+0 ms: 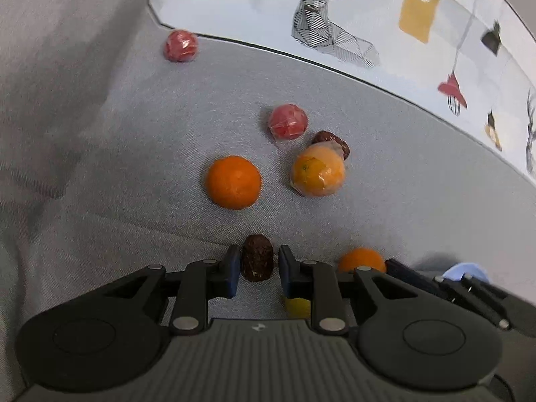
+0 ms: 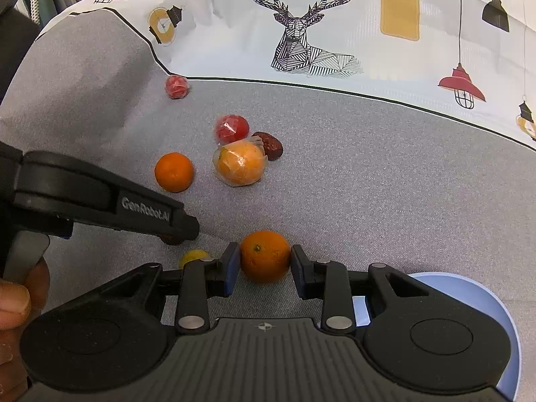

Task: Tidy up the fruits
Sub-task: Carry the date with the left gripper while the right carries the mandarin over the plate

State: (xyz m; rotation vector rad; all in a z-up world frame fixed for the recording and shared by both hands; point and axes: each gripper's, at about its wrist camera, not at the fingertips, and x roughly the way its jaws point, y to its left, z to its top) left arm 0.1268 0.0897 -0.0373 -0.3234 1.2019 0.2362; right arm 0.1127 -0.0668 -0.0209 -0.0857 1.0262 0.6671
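A gray cloth covers the tabletop, meeting a white printed cloth at the far side. On the gray lie two wrapped red fruits, a bare orange, a wrapped orange touching a dark date, a small yellow fruit, and a light blue plate.

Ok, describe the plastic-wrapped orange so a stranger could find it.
Start at the deer print on the white cloth, then drop onto the grey cloth. The wrapped orange sits between a red wrapped fruit and a dark date. It alone is orange under crinkled film.
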